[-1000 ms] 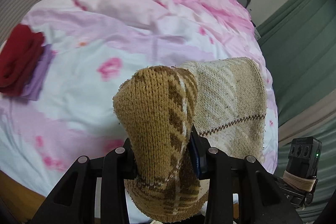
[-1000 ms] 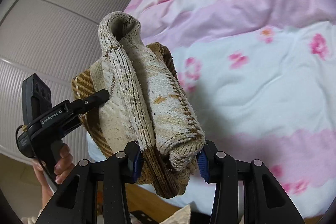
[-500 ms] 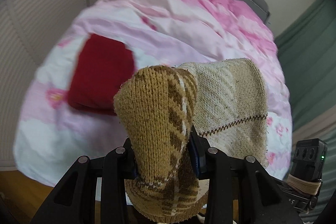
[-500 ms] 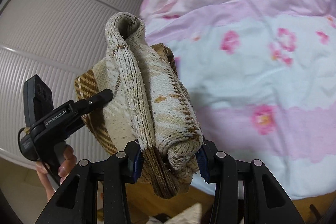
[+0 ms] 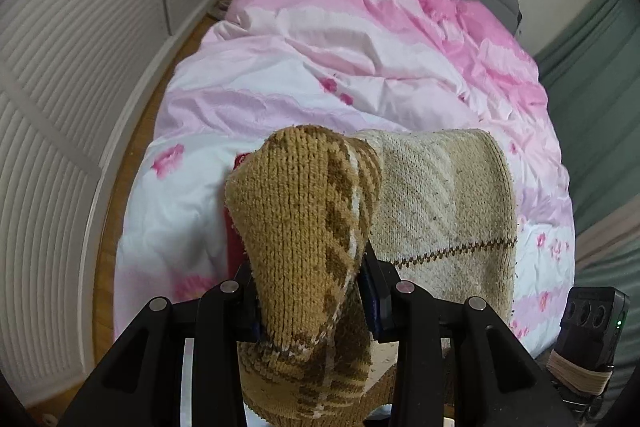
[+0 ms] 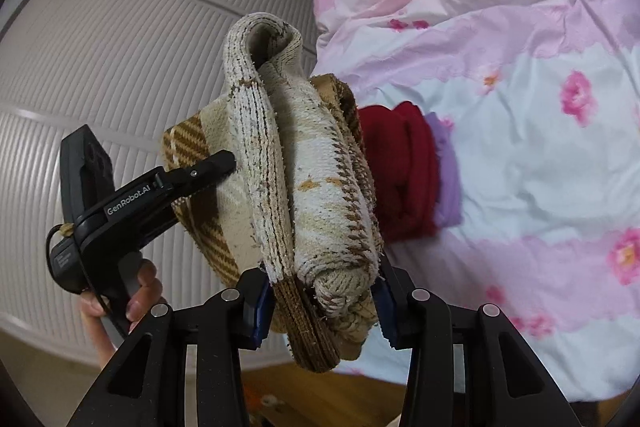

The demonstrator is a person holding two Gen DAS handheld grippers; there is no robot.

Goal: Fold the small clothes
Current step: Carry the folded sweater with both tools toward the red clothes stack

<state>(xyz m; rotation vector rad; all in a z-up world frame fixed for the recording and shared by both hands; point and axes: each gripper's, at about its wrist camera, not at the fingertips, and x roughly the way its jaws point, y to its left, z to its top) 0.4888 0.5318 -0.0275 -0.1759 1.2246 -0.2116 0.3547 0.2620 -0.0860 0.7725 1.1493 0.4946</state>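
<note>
The folded knit (image 5: 436,203), tan and cream with brown lines, hangs in the air between my two tongs, above the near edge of the bed (image 5: 360,67). My left tongs (image 5: 310,301) are clenched on its tan end; my right tongs (image 6: 320,301) are clenched on the bunched cream end. In the right view, the left tongs grip the knit from the side. Behind the knit, a red cloth (image 6: 400,175) lies on a lilac cloth (image 6: 448,171) on the pink duvet. A slatted wardrobe (image 5: 60,107) stands left.
</note>
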